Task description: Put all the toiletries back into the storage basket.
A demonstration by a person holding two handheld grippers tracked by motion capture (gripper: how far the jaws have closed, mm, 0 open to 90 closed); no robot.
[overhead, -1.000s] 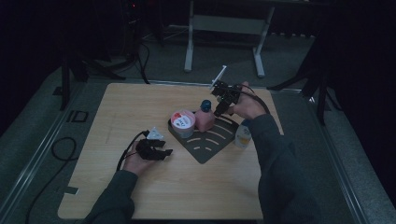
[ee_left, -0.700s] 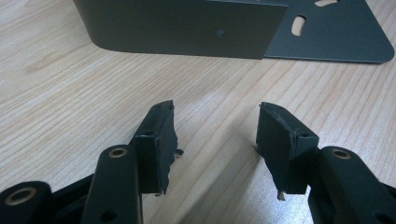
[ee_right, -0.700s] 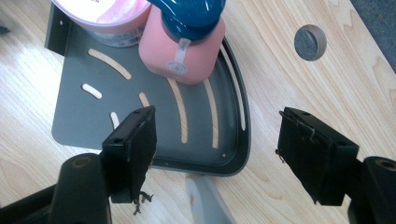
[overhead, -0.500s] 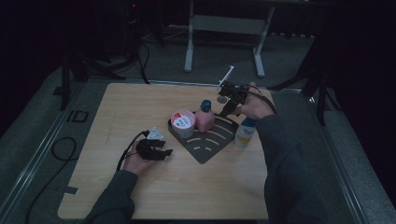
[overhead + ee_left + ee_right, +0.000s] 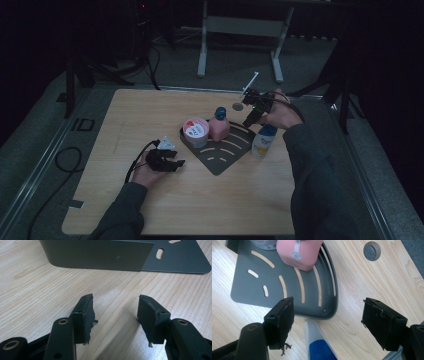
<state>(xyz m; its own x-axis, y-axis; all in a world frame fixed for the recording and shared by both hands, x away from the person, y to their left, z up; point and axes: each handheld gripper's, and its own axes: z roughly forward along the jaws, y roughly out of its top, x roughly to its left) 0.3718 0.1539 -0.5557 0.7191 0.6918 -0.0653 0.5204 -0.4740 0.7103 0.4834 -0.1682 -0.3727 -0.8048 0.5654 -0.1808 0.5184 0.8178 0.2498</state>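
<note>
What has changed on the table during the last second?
The right gripper has shifted from above the pink bottle toward the white bottle with the blue cap, and its jaws have just been opening, nothing pressed between them. The left gripper, the tub and the dark rack stayed put.

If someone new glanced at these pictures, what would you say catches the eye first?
Probably the pink bottle standing on the dark slotted corner tray mid-table, beside a red-lidded tub. Just right of the tray, off it, stands a white bottle with a blue cap, with the right gripper open above it.
</note>
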